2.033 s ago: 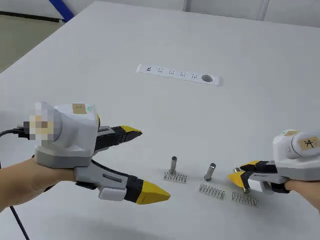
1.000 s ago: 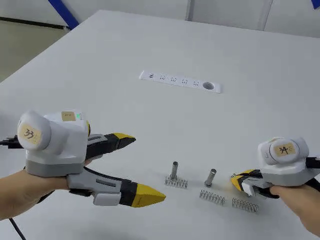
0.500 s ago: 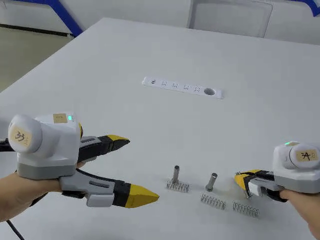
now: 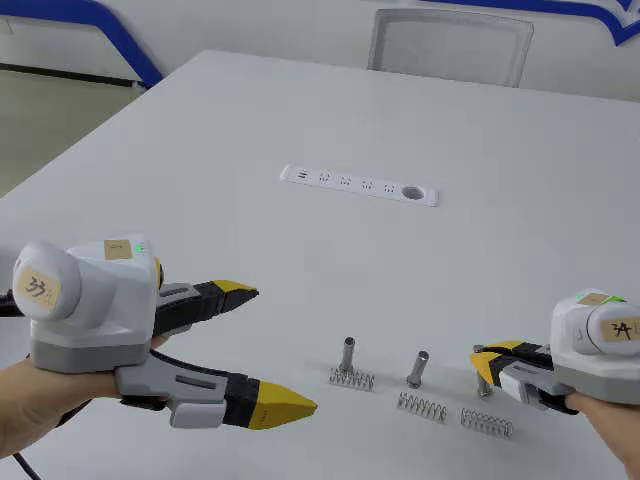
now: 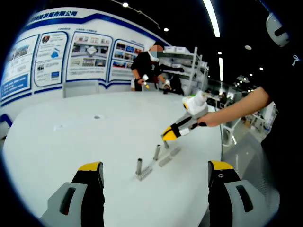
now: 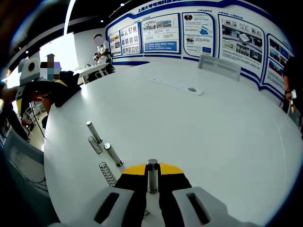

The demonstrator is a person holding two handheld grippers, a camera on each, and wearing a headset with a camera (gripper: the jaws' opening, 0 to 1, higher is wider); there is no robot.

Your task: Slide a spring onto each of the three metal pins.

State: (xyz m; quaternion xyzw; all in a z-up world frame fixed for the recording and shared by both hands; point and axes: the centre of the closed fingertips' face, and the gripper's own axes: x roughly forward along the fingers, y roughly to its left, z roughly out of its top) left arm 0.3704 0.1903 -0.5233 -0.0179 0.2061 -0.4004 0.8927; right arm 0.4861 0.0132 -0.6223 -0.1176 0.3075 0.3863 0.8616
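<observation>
Yellow-tipped jaws of the right gripper (image 6: pixel 152 169) are pinching one metal pin (image 6: pixel 152 179), held upright over the white table (image 4: pixel 300 120). Two other pins (image 4: pixel 347 353) stand to its left, and three springs (image 4: pixel 422 406) lie just beside them. The left gripper (image 4: pixel 266 348) hovers with its jaws spread wide. A power strip (image 4: pixel 358 186) lies well behind.
</observation>
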